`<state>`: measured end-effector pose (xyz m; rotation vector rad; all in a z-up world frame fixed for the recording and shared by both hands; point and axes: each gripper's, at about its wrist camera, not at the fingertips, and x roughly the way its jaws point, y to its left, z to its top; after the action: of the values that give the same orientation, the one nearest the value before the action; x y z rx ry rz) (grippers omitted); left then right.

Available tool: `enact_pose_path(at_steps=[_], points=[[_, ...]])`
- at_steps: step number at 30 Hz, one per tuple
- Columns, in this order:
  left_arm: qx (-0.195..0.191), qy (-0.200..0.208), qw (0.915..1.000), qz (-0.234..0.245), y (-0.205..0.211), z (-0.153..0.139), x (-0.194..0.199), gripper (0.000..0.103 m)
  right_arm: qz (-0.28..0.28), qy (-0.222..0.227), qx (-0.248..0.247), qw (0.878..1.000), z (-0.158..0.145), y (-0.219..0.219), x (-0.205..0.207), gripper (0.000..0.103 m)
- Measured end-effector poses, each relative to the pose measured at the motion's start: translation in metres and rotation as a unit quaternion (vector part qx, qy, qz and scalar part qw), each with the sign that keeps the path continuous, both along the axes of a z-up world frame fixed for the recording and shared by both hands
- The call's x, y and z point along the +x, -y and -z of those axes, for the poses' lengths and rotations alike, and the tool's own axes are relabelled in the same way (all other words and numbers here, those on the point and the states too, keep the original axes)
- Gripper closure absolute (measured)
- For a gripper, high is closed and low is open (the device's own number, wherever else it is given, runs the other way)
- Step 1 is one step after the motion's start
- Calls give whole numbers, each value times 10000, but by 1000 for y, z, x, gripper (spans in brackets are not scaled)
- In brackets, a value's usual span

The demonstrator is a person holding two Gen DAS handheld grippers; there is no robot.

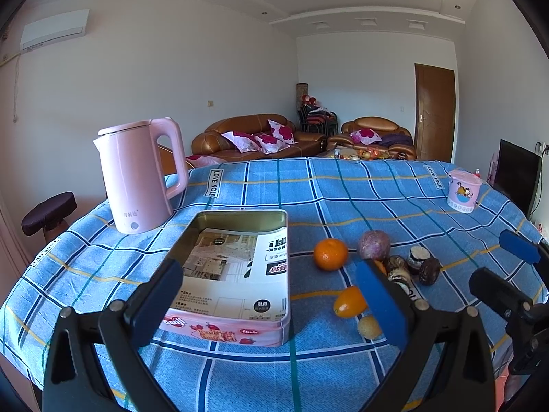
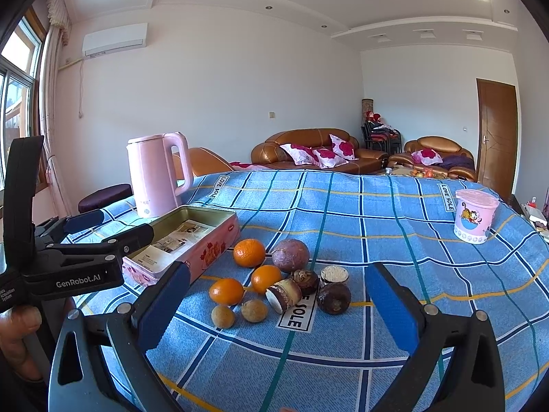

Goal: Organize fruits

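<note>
I have the whole surface (image 2: 377,213) ahead of me, draped in a blue checked cloth, and nothing is sorted yet, so I judge this to be the very start: choosing the first fruit. The pink kettle (image 2: 156,175) stands at the far left corner, out of the way. Next in size is the open tin (image 2: 192,240), lying toward the left edge with only a printed sheet inside; I take it as the place the fruit goes. My left tool (image 1: 271,305) hangs wide over the tin's near end, carrying nothing. My right tool (image 2: 278,302) is equally wide and unloaded, facing the fruit. The pink cup (image 2: 475,216) sits near the right edge, well apart. The fruit clusters just right of the tin: a purple passion fruit (image 2: 291,255), a mandarin (image 2: 249,252), two kumquats (image 2: 226,291), dark chestnut-like pieces (image 2: 333,298) and two small brown longans (image 2: 223,316). The next move calls for lowering the right tool around one round fruit and closing gently, since these would roll.
</note>
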<state>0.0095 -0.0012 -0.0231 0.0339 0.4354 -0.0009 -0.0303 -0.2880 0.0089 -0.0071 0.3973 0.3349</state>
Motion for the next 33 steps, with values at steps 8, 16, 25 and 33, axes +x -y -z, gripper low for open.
enact_pose_path(at_steps=[8,16,25,33], points=[[3,-106,9999,19,4,2,4,0,32,-37,-7,10000,2,3,2,1],[-15,-332,9994,94,13,15,12,0,247,-206,-40,9995,18,16,8,1],[106,-823,9933,809,54,45,19,14,761,-464,-76,9960,48,48,24,1],[-109,-1433,9818,1245,70,70,32,47,885,-516,-67,9947,51,56,32,1]])
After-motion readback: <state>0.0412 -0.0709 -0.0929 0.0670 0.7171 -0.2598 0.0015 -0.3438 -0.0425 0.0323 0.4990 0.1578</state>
